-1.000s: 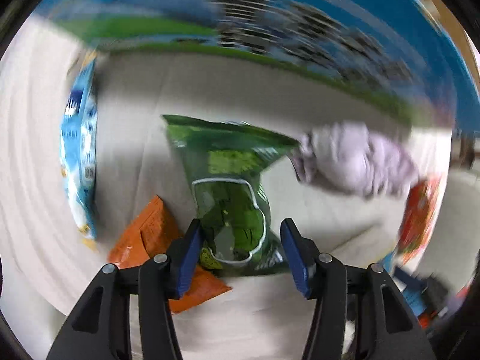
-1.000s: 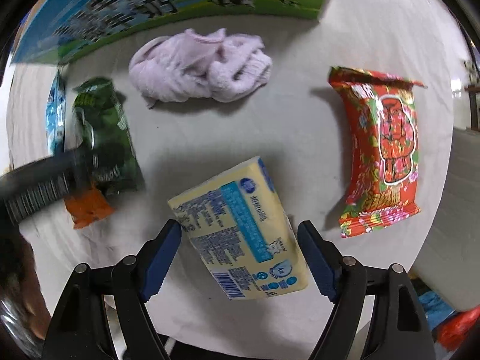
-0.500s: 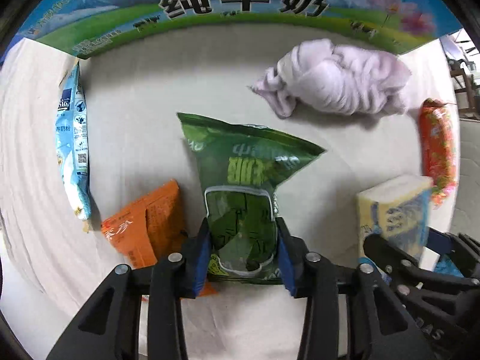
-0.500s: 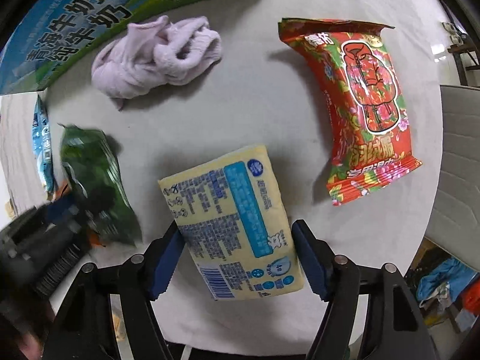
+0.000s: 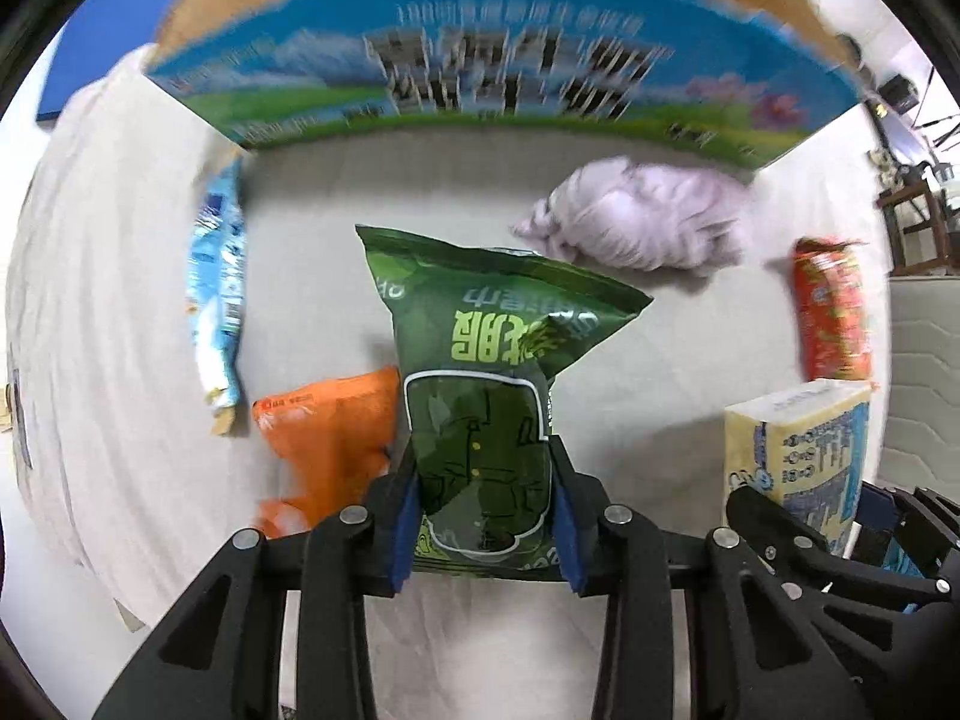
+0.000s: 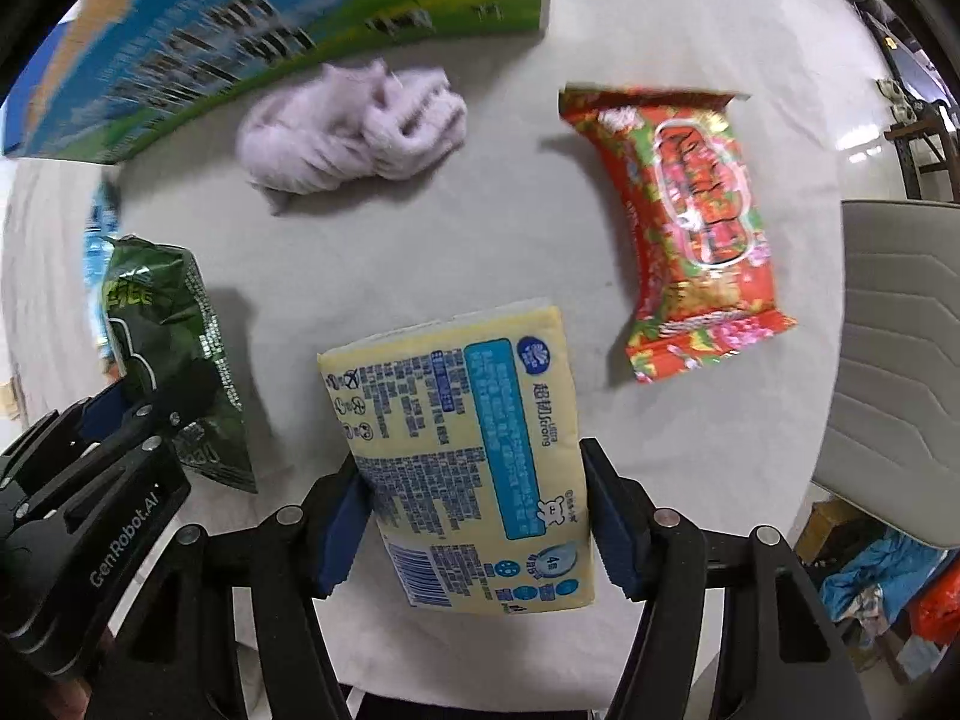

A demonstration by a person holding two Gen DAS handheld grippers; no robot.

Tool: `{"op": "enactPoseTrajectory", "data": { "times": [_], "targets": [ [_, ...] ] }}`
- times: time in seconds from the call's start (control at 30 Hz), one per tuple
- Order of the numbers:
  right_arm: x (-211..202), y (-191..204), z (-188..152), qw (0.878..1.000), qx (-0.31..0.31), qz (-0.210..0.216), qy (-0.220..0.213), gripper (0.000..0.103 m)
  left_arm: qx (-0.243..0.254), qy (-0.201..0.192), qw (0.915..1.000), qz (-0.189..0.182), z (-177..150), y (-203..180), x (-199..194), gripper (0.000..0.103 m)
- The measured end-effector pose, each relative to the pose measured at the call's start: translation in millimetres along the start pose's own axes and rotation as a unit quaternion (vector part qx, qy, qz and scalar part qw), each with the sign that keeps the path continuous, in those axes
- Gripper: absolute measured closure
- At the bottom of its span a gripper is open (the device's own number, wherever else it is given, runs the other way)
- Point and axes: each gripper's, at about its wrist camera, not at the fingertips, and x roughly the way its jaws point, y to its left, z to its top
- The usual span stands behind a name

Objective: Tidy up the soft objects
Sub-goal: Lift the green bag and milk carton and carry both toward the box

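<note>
My left gripper (image 5: pixel 485 516) is shut on a green snack bag (image 5: pixel 486 396) and holds it lifted off the white table; the bag also shows in the right wrist view (image 6: pixel 174 354). My right gripper (image 6: pixel 474 516) is shut on a yellow tissue pack (image 6: pixel 468 450), raised above the table; the pack also shows at the right of the left wrist view (image 5: pixel 798 456). A crumpled lilac cloth (image 6: pixel 354 126) lies near a blue and green milk carton box (image 5: pixel 492 84). A red wipes pack (image 6: pixel 690 222) lies to the right.
An orange packet (image 5: pixel 327 438) and a light blue packet (image 5: pixel 219 282) lie at the left on the white cloth-covered table (image 6: pixel 540 276). The open cardboard box stands at the table's far edge. A grey chair (image 6: pixel 900 360) stands off the right edge.
Both grippers closed on their items and lifted them. The green bag and tissue pack rose off the table, and the box now appears closer and blurred from motion.
</note>
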Motion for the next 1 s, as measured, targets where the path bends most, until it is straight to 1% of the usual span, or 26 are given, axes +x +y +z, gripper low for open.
{"op": "enactPoseTrajectory", "data": {
  "times": [0.07,0.2,0.23,0.27,0.3,0.33,0.37,0.4,0.43,0.47,0.5,0.63,0.7,0.77,0.87,0.9,1.0],
  "targets": [
    [-9.6,-5.3,-7.8,1.0,-0.003,0.01,-0.012,0.036,0.002,-0.016,0.9999,-0.003,-7.1,-2.2,-22.8,0.07],
    [-38.0,-12.0,-28.5,0.999,-0.009,0.032,-0.041,0.036,-0.001,-0.051,0.9985,-0.019,-11.0,-4.5,-90.2,0.07],
    [-50.3,-12.5,-27.8,0.998,-0.01,0.036,-0.047,0.036,-0.002,-0.058,0.998,-0.023,-6.8,1.0,-91.3,0.07],
    [-59.5,-12.3,-32.6,0.998,-0.012,0.04,-0.055,0.036,-0.002,-0.066,0.9975,-0.027,-3.4,5.3,-102.2,0.07],
    [-69.9,-12.1,-34.8,0.997,-0.012,0.046,-0.063,0.036,-0.002,-0.073,0.9968,-0.031,5.0,-0.3,-104.9,0.07],
    [-81.7,-12.7,-33.8,0.996,-0.013,0.052,-0.069,0.036,0.0,-0.082,0.9959,-0.037,7.2,2.0,-116.3,0.07],
    [-99.4,-15.1,-27.6,0.995,-0.013,0.057,-0.074,0.036,0.003,-0.089,0.9952,-0.041,14.7,3.3,-125.2,0.07],
    [-108.3,-17.7,-28.4,0.995,-0.012,0.063,-0.082,0.036,0.003,-0.095,0.9944,-0.045,18.9,11.0,-125.8,0.07],
    [-122.1,-17.5,-23.6,0.994,-0.012,0.07,-0.088,0.036,0.004,-0.101,0.9934,-0.054,23.6,9.9,-135.4,0.07],
    [-136.5,-22.1,-17.3,0.993,-0.013,0.075,-0.093,0.036,0.006,-0.106,0.9924,-0.062,31.7,17.8,-136.8,0.07],
    [-147.9,-23.9,-15.3,0.992,-0.013,0.08,-0.102,0.036,0.008,-0.111,0.9914,-0.069,40.3,19.4,-146.7,0.07],
    [-196.4,-12.9,12.4,0.988,-0.011,0.086,-0.131,0.036,0.018,-0.128,0.9875,-0.09,84.1,31.8,-152.3,0.07],
    [-204.6,-4.8,30.9,0.986,-0.006,0.075,-0.146,0.036,0.024,-0.135,0.9857,-0.098,112.3,36.9,-158.4,0.07],
    [-208.9,5.1,52.3,0.986,-0.002,0.067,-0.152,0.036,0.03,-0.134,0.9853,-0.102,138.0,41.8,-153.9,0.07],
    [-211.9,13.9,85.5,0.987,0.007,0.062,-0.15,0.036,0.031,-0.121,0.9868,-0.104,184.4,51.6,-141.1,0.07],
    [-210.4,17.9,98.2,0.987,0.011,0.06,-0.15,0.036,0.027,-0.112,0.9876,-0.107,204.1,56.7,-132.5,0.07],
    [-198.5,27.5,133.9,0.988,0.018,0.053,-0.143,0.036,0.019,-0.079,0.9894,-0.121,248.5,68.6,-104.3,0.07]
  ]
}}
